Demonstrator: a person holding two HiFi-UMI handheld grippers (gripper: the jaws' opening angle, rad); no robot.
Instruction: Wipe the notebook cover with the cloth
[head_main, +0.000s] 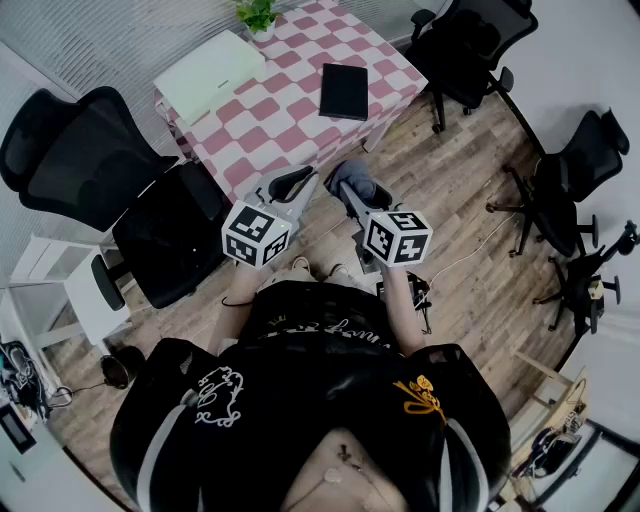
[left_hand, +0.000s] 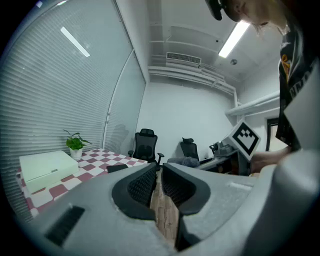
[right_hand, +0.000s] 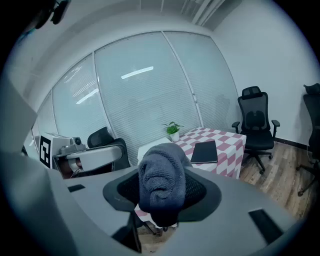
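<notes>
Between the fingers of the right gripper (right_hand: 162, 189) sits a soft dark-grey knitted cloth (right_hand: 161, 172). It is bunched and clamped, with its bulk rising above the ribbed black pads and a little hanging below them. The left gripper (left_hand: 159, 181) has its fingers drawn almost together. Only a thin slit shows between them, with wooden floor (head_main: 470, 250) visible through it, and they hold nothing.

Well ahead of both pairs of fingers lies the flat black rectangular notebook (head_main: 344, 90). It is closed and rests on the pink-and-white chequered worktop (head_main: 270, 120), near the edge on the right gripper's side. In the right gripper view it shows beyond the fingers and to their right.

I judge the step in hand to be the approach: the cloth is secured, but the wiping has not begun. The next move calls for carrying the right fingers forward to the worktop and lowering the cloth flat onto the cover. The left fingers may need to press on a corner so the notebook does not slide under the strokes.

I can read no brand or label. The notebook cover looks plain. The gripper cubes bear only black-and-white square markers, and the white and gold embroidery on the person's dark top is too small to read.
</notes>
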